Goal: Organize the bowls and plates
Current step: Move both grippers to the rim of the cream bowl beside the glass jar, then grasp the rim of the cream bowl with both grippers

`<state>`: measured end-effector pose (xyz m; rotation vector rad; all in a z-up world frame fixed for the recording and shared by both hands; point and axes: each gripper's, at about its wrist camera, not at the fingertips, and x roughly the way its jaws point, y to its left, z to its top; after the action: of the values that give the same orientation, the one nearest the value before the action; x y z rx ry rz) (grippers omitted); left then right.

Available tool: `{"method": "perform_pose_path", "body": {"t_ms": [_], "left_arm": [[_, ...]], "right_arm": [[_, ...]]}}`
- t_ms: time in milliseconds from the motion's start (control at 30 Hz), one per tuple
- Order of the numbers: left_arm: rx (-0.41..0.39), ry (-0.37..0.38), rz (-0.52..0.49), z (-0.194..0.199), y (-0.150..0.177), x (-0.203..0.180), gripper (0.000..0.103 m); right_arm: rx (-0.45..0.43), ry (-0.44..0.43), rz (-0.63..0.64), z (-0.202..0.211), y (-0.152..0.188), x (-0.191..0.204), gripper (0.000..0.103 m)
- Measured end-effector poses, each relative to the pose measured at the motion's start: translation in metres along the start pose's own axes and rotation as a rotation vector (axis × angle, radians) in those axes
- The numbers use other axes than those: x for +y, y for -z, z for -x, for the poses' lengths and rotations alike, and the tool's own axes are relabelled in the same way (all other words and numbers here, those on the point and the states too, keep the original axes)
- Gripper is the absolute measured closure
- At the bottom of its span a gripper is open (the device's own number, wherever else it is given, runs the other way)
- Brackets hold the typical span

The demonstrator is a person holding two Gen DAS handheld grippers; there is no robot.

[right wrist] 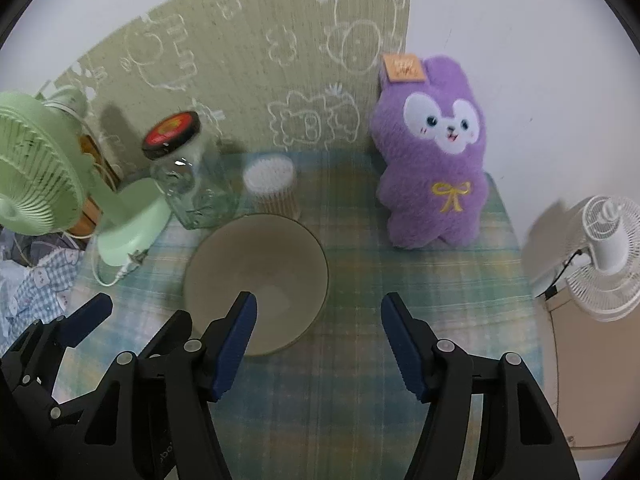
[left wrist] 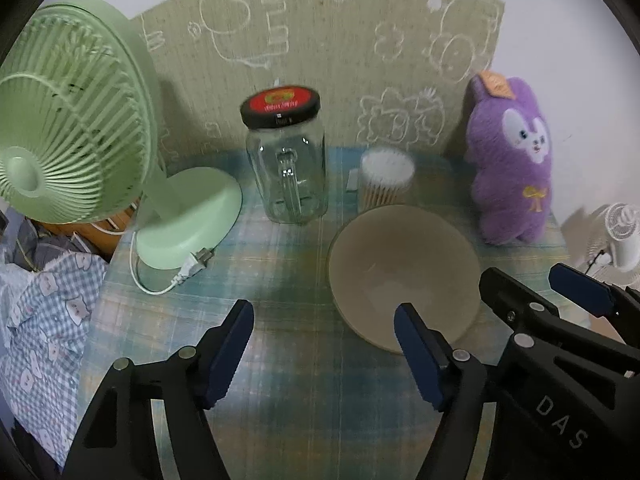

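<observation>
Both black tongs with ribbed blue pads stood apart with nothing between them. Seen from the left wrist, the left gripper [left wrist: 324, 340] hung over the green-and-blue plaid tablecloth [left wrist: 280, 280], its right pad in front of the near rim of the round, smooth beige bowl [left wrist: 404, 276], which sat empty on the cloth near the middle of the table. The right gripper [left wrist: 532, 284] showed at the lower right, beside the bowl. Behind stood a clear square glass jar with a red-and-black lid [left wrist: 286, 160], a round tub of cotton swabs [left wrist: 387, 180], a pale green ribbed desk fan [left wrist: 72, 136] and a fuzzy purple plush rabbit [left wrist: 510, 160].

From the right wrist, the right gripper [right wrist: 318, 340] had its left pad before the bowl [right wrist: 256, 280]. Only here did a white fan [right wrist: 608, 248] show whole, off the table's right edge.
</observation>
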<state>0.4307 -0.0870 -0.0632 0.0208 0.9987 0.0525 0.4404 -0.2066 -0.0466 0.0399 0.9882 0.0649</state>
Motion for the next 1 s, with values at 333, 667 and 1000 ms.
{"method": "perform_pose_path", "body": {"t_ms": [333, 667, 1000], "left_arm": [[0.052, 0.019, -0.038, -0.042, -0.004, -0.018, 0.064], [0.05, 0.018, -0.066, -0.048, -0.008, -0.022, 0.066], [0.041, 0.033, -0.059, -0.018, 0.002, -0.018, 0.066]], "right_arm": [[0.065, -0.03, -0.022, -0.052, -0.003, -0.005, 0.059], [0.079, -0.07, -0.035, -0.064, -0.004, -0.004, 0.072], [0.056, -0.057, -0.011, -0.033, 0.004, 0.001, 0.073]]}}
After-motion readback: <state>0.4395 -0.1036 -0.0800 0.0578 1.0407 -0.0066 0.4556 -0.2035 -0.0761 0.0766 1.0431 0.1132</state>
